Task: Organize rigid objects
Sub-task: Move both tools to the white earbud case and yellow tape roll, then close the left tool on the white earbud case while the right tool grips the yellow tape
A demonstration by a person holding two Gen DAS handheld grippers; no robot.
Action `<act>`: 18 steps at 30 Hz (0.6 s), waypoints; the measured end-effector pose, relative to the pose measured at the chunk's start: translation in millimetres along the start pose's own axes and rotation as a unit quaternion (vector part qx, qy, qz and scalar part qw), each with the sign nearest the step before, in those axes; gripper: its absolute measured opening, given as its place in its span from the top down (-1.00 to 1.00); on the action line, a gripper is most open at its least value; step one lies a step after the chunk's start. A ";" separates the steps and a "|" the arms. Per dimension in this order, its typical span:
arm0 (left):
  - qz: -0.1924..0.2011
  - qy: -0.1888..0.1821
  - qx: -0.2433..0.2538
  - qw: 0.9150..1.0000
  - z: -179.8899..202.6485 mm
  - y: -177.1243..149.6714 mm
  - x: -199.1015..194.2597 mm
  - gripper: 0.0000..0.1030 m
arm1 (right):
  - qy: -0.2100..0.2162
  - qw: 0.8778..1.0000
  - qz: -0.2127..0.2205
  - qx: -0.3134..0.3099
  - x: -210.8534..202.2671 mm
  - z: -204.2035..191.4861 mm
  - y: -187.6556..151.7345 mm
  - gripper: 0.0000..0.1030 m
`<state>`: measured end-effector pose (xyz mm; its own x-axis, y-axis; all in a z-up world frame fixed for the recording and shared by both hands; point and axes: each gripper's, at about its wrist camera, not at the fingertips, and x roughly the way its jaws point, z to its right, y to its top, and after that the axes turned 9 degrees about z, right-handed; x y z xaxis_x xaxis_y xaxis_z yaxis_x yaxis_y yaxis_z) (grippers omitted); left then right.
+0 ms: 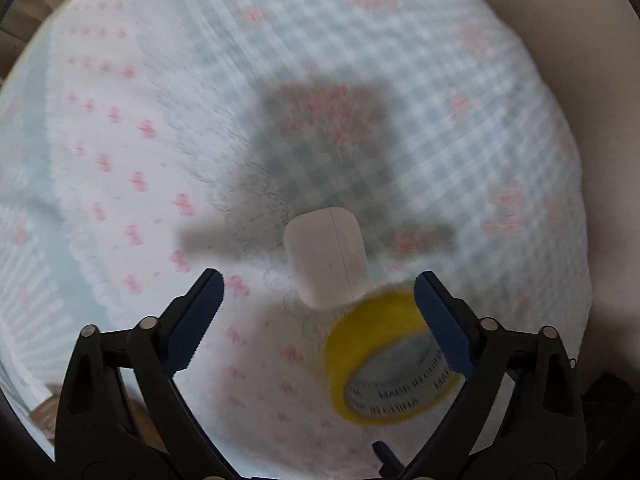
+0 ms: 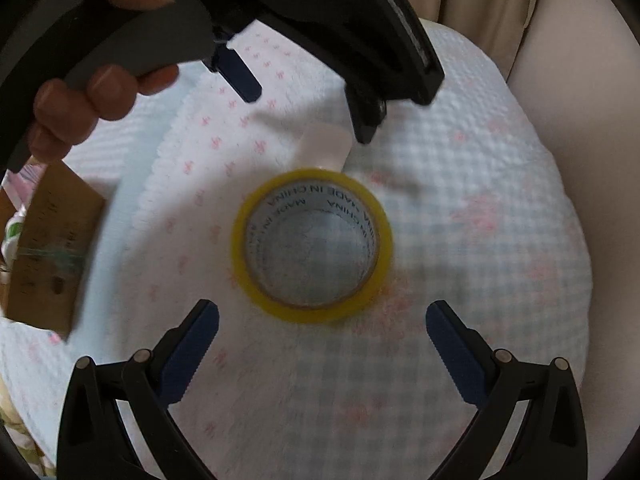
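A white earbud case [image 1: 326, 256] lies on a patterned bedspread, with a yellow roll of clear tape [image 1: 384, 360] touching its near side. My left gripper [image 1: 320, 282] points down over the case with its jaws open; the right finger stands in front of the tape roll. In the right wrist view the tape roll [image 2: 312, 244] lies flat just beyond my right gripper [image 2: 323, 308], which is open and holds nothing. Beyond the roll there, the left gripper [image 2: 309, 117], held by a hand [image 2: 80, 108], hangs over the white case [image 2: 324, 146].
The bedspread is blue-and-white check [image 1: 400, 80] with a white panel of pink motifs [image 1: 132, 184]. A brown cardboard box [image 2: 52, 248] sits at the left of the right wrist view. A beige curtain [image 2: 492, 4] hangs behind the bed.
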<state>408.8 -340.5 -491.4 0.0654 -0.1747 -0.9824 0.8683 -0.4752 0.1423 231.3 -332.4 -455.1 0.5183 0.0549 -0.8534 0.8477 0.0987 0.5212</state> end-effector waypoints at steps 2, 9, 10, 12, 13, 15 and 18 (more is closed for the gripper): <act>-0.011 -0.002 -0.002 1.000 -0.8 1.1 13.2 -0.63 | 0.003 1.000 0.007 -0.010 10.6 -1.9 -3.8 -1.00; -0.002 0.010 0.011 1.000 2.6 2.5 27.5 -0.32 | -0.002 0.999 0.031 -0.026 33.4 -7.7 -3.7 -1.00; 0.000 0.013 0.014 1.000 3.7 2.4 27.2 -0.16 | -0.005 0.999 0.033 -0.027 35.7 -7.7 -2.7 -1.00; 0.002 0.011 0.017 1.000 4.9 4.4 23.7 0.09 | -0.013 0.999 0.034 -0.028 40.7 -8.0 0.8 -0.99; 0.002 0.009 0.017 1.000 4.1 5.6 22.6 0.10 | -0.011 0.999 0.031 -0.028 46.7 -5.6 3.3 -0.93; 0.000 0.000 0.012 1.000 0.7 7.7 21.5 0.10 | -0.005 0.999 0.029 -0.028 49.7 -6.5 5.5 -0.85; 0.004 -0.004 0.013 1.000 -5.0 10.8 15.5 0.10 | -0.012 0.999 0.031 -0.031 47.5 -5.1 5.3 -0.84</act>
<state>421.6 -344.0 -505.7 0.0683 -0.1859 -0.9802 0.8551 -0.4952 0.1535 259.8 -324.2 -492.9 0.5723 0.0383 -0.8191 0.8061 0.1571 0.5706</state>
